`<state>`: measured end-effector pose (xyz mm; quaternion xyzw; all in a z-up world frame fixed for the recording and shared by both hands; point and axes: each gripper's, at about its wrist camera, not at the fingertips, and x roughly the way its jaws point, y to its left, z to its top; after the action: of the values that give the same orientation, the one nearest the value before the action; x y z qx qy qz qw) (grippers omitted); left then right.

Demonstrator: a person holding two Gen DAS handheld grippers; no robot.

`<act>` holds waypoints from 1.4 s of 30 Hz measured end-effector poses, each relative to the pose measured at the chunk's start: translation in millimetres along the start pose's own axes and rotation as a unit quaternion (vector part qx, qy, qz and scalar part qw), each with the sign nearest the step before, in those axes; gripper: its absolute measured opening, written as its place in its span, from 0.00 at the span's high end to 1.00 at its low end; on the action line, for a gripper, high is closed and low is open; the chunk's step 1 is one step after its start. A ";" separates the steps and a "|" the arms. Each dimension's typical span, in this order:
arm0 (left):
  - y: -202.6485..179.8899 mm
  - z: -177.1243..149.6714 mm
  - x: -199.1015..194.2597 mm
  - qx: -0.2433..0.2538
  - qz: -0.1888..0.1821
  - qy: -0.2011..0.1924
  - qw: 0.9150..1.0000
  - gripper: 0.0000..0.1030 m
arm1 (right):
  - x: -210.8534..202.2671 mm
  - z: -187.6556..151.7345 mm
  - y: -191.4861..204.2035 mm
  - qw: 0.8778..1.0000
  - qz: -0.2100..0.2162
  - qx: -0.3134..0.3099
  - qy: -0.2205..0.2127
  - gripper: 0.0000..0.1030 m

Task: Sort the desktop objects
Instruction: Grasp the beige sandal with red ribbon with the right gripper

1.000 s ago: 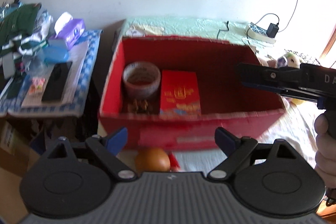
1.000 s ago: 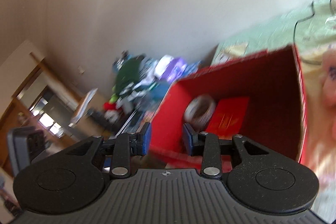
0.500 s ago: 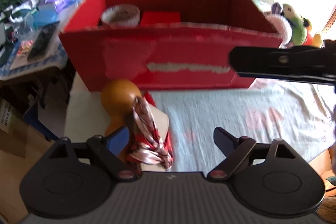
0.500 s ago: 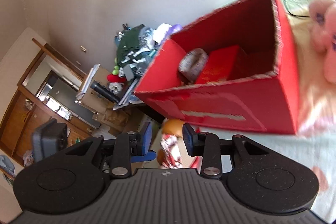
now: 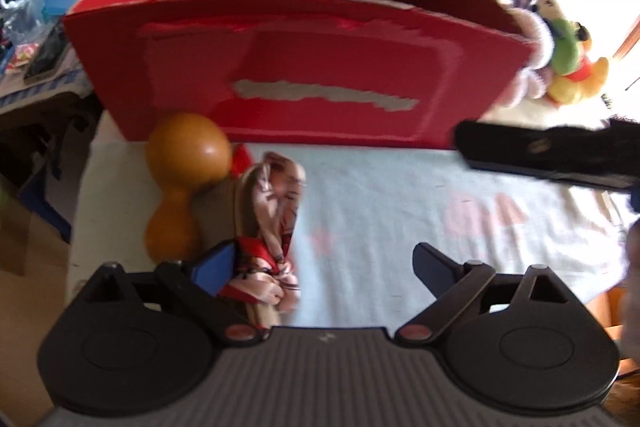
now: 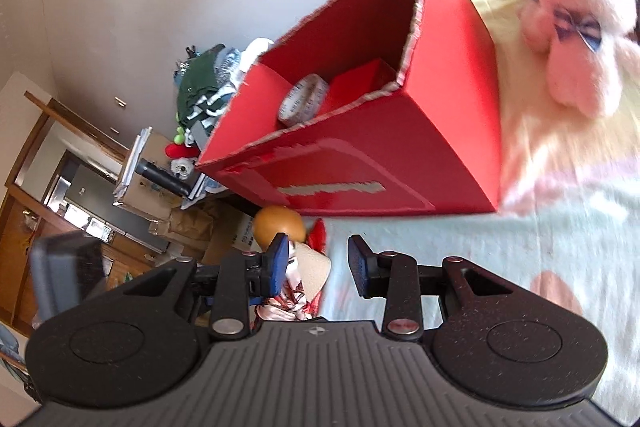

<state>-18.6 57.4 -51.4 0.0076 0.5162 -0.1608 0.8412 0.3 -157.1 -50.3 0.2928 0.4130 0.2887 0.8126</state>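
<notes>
Just in front of the open red cardboard box (image 5: pixel 304 67), at its left end, a glossy orange gourd (image 5: pixel 182 183) and a knotted red-and-pink patterned cloth (image 5: pixel 272 219) are lying on the pale blue sheet (image 5: pixel 380 207). The left gripper (image 5: pixel 320 263) is hovering with fingers spread wide and empty, one blue pad beside the cloth; it should be centring over the knot before closing. To the right, the right gripper (image 6: pixel 318 259) is also standing released, holding nothing.

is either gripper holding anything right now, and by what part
Nothing is held. The left gripper and right gripper are both open, near the cloth bundle.
</notes>
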 end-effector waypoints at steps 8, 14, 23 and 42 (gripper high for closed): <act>-33.0 -8.2 0.7 0.024 -0.063 0.026 0.997 0.12 | 3.7 -7.3 -14.8 0.999 -0.002 0.015 0.041 0.64; -26.0 -6.0 -13.4 0.026 -0.036 0.012 0.999 0.12 | 14.6 -11.9 -26.0 0.995 0.024 0.049 0.089 0.63; -12.2 -12.9 14.4 0.013 -0.003 0.062 0.998 0.22 | 37.3 -15.0 -19.0 0.988 0.044 0.049 0.139 0.57; -6.8 -8.2 33.9 0.039 0.015 0.059 0.997 0.23 | 60.6 -15.6 -29.5 0.982 0.019 0.089 0.164 0.61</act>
<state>-13.5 43.5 -83.8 0.0572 0.5580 -0.1678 0.8107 23.8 -129.9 -109.4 0.3206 0.5589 0.3107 0.6988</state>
